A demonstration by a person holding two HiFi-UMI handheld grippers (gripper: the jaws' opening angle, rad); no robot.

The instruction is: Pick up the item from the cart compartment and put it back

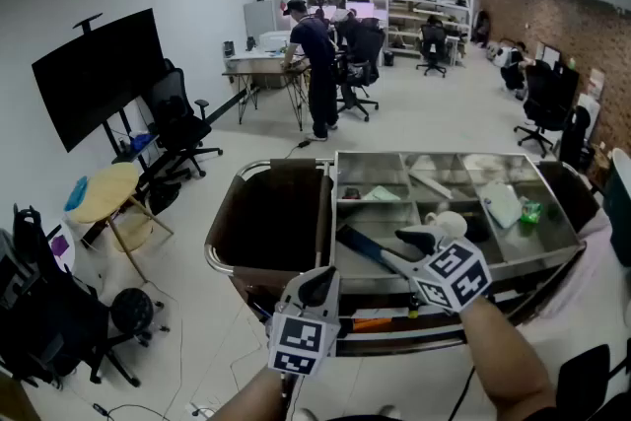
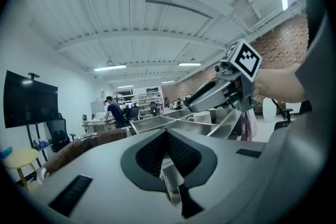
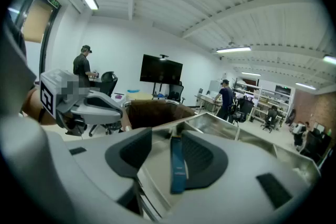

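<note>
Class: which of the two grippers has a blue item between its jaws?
The right gripper: a blue strip stands between its parted jaws. The left gripper has its jaws together, nothing between.

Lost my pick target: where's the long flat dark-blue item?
In the head view the dark-blue item lies in the steel cart's near-left compartment, right of the brown bag, one end between the right gripper's open jaws.
</note>
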